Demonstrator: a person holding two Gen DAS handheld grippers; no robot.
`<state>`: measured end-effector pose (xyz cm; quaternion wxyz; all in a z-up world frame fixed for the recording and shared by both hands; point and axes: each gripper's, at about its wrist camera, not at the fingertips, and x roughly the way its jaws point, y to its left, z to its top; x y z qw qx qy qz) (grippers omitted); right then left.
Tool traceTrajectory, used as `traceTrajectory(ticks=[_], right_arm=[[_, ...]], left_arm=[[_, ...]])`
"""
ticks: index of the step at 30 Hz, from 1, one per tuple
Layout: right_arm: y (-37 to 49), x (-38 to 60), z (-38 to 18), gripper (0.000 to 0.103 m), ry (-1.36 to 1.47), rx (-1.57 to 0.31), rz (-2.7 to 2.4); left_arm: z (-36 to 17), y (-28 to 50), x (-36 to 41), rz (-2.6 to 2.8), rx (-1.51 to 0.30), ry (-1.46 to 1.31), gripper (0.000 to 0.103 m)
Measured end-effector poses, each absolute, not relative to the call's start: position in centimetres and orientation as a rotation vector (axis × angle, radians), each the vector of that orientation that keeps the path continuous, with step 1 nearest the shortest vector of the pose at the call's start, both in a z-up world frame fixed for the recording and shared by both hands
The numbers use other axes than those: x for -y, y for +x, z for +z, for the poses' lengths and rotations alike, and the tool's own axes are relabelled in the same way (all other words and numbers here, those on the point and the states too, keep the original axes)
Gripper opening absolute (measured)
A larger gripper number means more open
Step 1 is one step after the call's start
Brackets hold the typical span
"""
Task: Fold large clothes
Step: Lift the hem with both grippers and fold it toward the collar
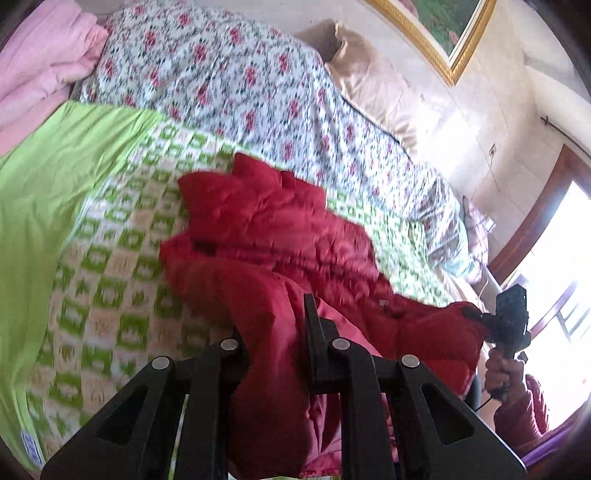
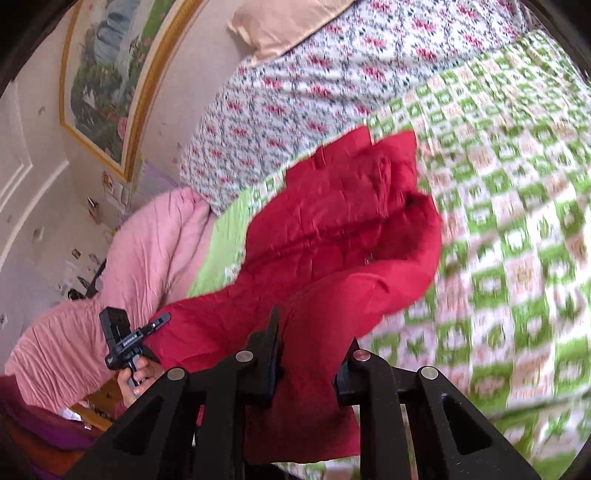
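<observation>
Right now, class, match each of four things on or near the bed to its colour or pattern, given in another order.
Things:
1. jacket
2. bedspread
3. pillow
4. picture frame

Colours:
A. gold
B. red
C. beige
D. green and white checks

Pairs: 1-B, 2-D, 3-C, 4-A
</observation>
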<state>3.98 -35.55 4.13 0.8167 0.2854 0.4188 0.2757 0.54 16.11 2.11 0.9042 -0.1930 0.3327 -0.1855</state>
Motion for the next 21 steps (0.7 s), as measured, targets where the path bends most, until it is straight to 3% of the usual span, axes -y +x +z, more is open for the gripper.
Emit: traceTrajectory(ticks=[12,21], right_arm=[[13.5,35.7,7.8,0.018,0.585,-0.790,0.507],[22.9,34.9,5.5,0.018,0.621,-0.812,0.421]], left_arm=[[5.6,9.3,-15.9,-0.307,-0.620,-0.398,0.014],[4.3,18.2,-16.2,-0.242,-0.689,-0.452,0.014]])
